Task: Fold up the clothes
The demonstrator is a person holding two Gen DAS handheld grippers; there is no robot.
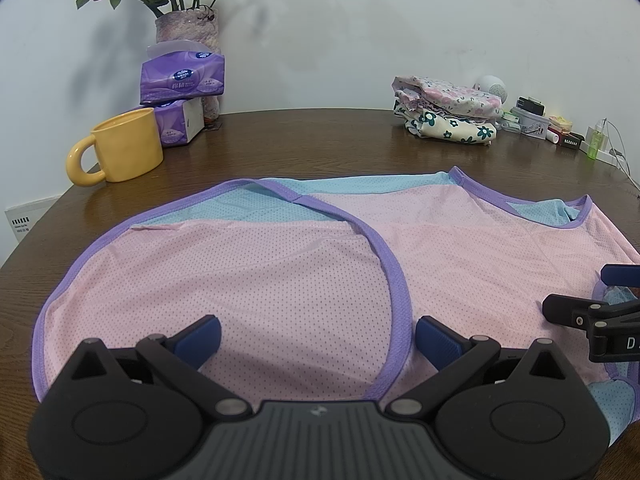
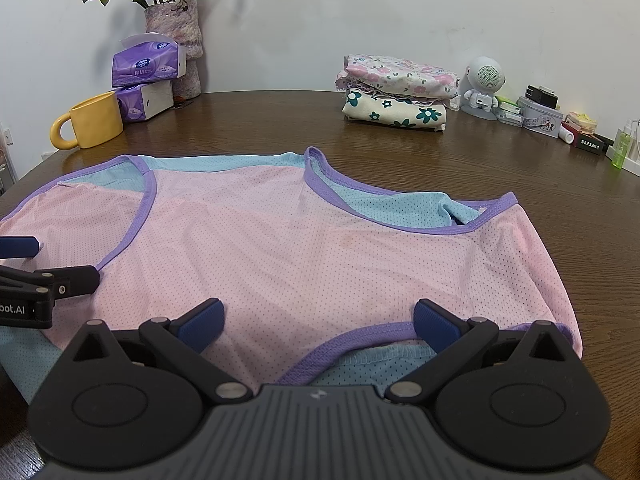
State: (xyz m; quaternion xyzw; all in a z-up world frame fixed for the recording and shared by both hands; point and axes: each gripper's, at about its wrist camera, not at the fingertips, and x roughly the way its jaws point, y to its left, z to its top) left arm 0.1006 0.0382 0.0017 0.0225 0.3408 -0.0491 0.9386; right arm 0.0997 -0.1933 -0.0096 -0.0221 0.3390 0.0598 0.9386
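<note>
Dark wooden round table (image 2: 520,208) against a plain white wall. Spread flat across the near half: pink mesh vest (image 2: 280,248) with purple binding and pale blue lining, neckline toward the far right, one armhole curving at the left. Left gripper (image 1: 318,336) low over the near left part of the vest, blue pads wide apart, released, nothing between them, purple armhole edge running just inside its right finger. Right gripper (image 2: 318,322) low over the near right part, likewise spread wide and empty, purple hem and a strip of blue lining passing under its right finger. Each gripper visible at the edge of the other's view, close beside one another over the cloth. At the far left: yellow mug (image 1: 120,150), handle turned left, just beside two stacked purple tissue packs (image 1: 182,92), with a vase of faded pink roses (image 1: 188,28) behind them against the wall. At the far middle-right, well apart from the vest: folded floral clothes (image 2: 396,92) in a neat stack. Right of the stack: small white robot-shaped figure (image 2: 482,84), then small boxes and tins, and a green bottle (image 2: 621,150) at the far right edge.
</note>
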